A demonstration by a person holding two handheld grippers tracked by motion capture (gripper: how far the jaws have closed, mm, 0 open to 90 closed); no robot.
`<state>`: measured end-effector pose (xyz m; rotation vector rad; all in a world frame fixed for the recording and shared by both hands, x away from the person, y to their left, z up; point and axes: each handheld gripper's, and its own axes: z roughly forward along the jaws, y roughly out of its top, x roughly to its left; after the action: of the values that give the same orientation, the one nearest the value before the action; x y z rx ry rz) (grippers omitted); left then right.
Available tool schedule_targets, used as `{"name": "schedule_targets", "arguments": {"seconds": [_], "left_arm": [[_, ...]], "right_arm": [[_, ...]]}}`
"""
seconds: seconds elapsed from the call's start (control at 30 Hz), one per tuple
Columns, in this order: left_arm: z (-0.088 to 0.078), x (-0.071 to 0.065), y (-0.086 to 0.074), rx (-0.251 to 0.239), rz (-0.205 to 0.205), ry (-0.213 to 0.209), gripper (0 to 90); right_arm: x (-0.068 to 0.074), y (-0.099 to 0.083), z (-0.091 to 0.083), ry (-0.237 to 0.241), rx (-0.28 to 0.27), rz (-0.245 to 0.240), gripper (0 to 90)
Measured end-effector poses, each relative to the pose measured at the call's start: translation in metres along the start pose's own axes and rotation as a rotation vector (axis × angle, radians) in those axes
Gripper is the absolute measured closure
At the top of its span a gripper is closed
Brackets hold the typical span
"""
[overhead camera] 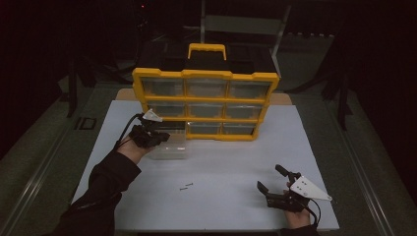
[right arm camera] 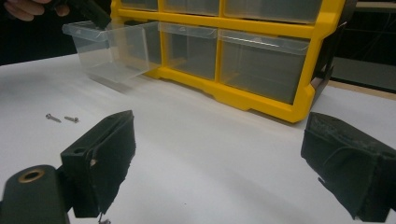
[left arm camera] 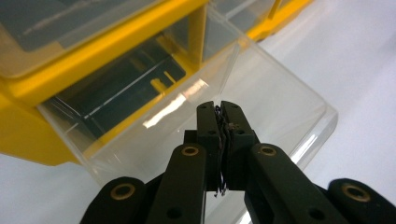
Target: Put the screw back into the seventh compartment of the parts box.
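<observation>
White table [overhead camera: 221, 196] under dim light: my left gripper [left arm camera: 221, 108], jaws pressed together on a small screw [left arm camera: 223, 128], hangs over the pulled-out drawer [left arm camera: 299, 107]; my right gripper [right arm camera: 217, 158] gapes empty.

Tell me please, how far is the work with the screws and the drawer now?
Done: the clear drawer is pulled out of the yellow organizer. In hand: the left gripper is shut above it, with something small and dark between its pads. Left: two screws lie on the table; the right gripper waits open.
</observation>
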<state>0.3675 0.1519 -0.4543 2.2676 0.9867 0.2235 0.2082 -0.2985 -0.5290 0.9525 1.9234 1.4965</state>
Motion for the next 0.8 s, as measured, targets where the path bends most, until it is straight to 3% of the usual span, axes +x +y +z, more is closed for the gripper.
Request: {"name": "schedule_targets", "arguments": {"seconds": [0.27, 0.4, 0.6, 0.8], "left_arm": [[0.01, 0.001, -0.001, 0.047, -0.009, -0.006, 83.3], [0.006, 0.0, 0.001, 0.022, -0.026, -0.036, 62.5], [-0.005, -0.007, 0.005, 0.004, -0.009, -0.026, 34.5], [-0.014, -0.014, 0.007, -0.023, 0.004, -0.044, 22.5]], "right_arm": [[0.0, 0.0, 0.0, 0.001, 0.002, 0.002, 10.0], [0.0, 0.0, 0.0, 0.002, 0.004, 0.003, 10.0], [0.0, 0.0, 0.0, 0.002, 0.004, 0.001, 10.0], [0.0, 0.0, 0.0, 0.002, 0.004, 0.002, 10.0]]}}
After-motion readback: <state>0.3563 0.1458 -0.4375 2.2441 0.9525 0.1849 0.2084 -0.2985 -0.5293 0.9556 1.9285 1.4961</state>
